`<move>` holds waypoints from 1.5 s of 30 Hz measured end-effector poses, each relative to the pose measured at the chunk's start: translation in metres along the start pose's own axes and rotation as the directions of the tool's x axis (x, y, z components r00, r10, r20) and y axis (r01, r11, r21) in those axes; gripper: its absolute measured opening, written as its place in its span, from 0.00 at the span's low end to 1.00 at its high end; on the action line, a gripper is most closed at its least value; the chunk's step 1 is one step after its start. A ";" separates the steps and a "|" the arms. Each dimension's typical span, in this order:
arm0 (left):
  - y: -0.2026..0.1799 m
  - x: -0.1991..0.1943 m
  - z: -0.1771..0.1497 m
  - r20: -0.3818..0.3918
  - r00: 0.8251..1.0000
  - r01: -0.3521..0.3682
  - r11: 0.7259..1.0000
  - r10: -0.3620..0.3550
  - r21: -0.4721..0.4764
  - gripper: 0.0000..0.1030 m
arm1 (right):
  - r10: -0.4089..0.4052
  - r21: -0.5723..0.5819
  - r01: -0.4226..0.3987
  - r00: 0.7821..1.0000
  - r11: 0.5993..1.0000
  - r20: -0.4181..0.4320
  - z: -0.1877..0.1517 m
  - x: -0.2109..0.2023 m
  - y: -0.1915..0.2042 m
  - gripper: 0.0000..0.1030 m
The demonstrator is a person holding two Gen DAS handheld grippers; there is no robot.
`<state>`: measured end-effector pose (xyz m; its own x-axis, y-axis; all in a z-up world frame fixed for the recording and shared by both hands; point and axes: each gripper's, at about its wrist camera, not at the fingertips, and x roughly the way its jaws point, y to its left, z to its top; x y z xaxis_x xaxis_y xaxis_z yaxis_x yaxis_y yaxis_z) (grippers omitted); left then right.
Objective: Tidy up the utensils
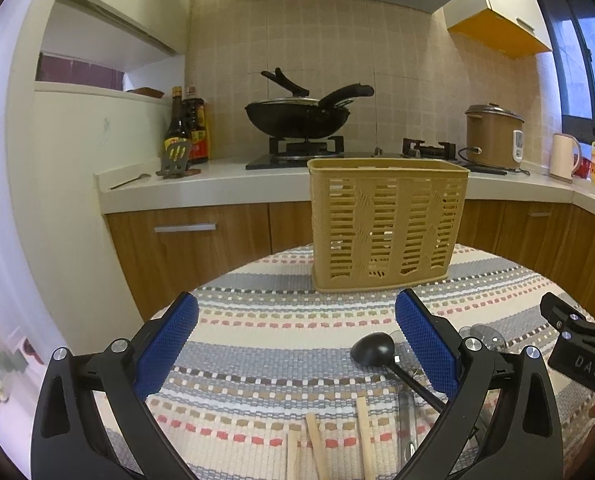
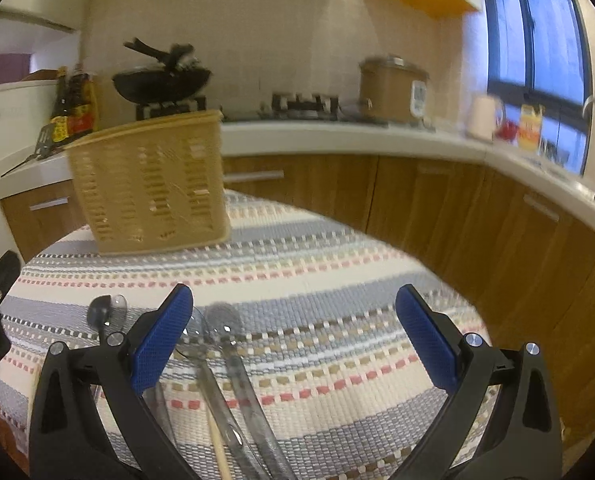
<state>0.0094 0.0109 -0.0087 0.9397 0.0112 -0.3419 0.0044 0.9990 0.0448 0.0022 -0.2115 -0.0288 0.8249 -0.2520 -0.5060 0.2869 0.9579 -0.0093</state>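
Note:
A tan slotted utensil basket [image 1: 387, 224] stands upright at the far side of the striped cloth; it also shows in the right wrist view [image 2: 149, 184]. My left gripper [image 1: 297, 344] is open and empty above the cloth. A black spoon [image 1: 373, 350] lies by its right finger, and wooden chopsticks [image 1: 317, 448] lie below it. My right gripper [image 2: 295, 340] is open and empty, just above clear plastic spoons [image 2: 225, 328] and a wooden chopstick [image 2: 219, 444]. The black spoon [image 2: 99, 312] lies to its left. The right gripper's body [image 1: 577, 344] shows at the left view's right edge.
The striped cloth [image 1: 265, 320] covers a round table. Behind it runs a white counter [image 1: 201, 184] with a wok [image 1: 297, 116] on a stove, sauce bottles [image 1: 185, 128], a rice cooker [image 1: 493, 136] and a kettle [image 1: 563, 156]. Wooden cabinets [image 2: 457, 208] stand below.

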 end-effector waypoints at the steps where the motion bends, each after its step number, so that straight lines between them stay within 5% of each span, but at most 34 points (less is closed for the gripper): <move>1: -0.001 0.001 0.000 -0.006 1.000 -0.002 1.000 0.002 0.002 0.93 | 0.003 0.010 -0.002 1.000 1.000 -0.016 0.000 0.003 -0.003 0.94; 14: -0.002 0.008 -0.001 -0.055 0.998 0.001 1.000 -0.001 0.003 0.93 | -0.005 0.021 0.006 0.997 1.000 -0.077 -0.003 0.015 -0.009 0.94; 28: -0.004 0.002 -0.001 -0.035 0.999 0.007 1.000 -0.007 0.006 0.93 | 0.036 -0.008 -0.035 0.999 0.999 0.037 -0.001 -0.011 -0.001 0.94; 45: -0.002 0.005 -0.001 -0.044 0.999 0.021 1.000 -0.022 -0.009 0.93 | 0.022 -0.019 -0.021 0.998 1.000 0.063 0.000 -0.016 0.002 0.94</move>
<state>0.0133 0.0089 -0.0116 0.9235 -0.0086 -0.3836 0.0213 0.9994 0.0289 -0.0106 -0.2053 -0.0210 0.8599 -0.2387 -0.4512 0.2601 0.9655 -0.0151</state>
